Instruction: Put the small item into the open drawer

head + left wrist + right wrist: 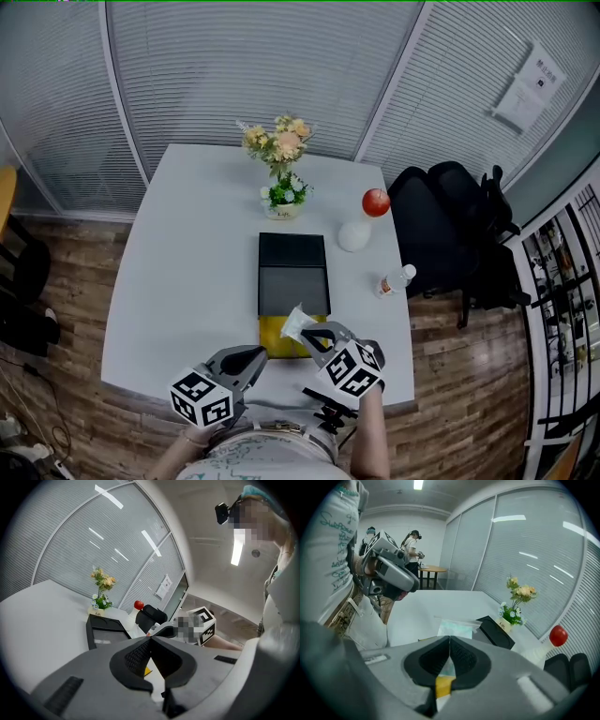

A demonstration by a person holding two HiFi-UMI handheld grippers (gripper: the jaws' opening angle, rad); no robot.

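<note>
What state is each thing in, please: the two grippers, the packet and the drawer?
left gripper: jaws shut, nothing between them.
right gripper: jaws shut on the packet.
packet: clear, held up by one edge, not yet in the drawer.
drawer: pulled open, yellow inside.

I read only "Life" on the flower pot [503, 626], right-centre of right gripper view; wall notice [529, 84], upper right of head view, illegible.

White surface [178, 272] on wood-plank floor [70, 258]. Far wall: panels with closed blinds [234, 56], paper notice [531, 84] at right. Black chair [450, 234] right of surface. Ceiling strip [237, 548] lit.
</note>
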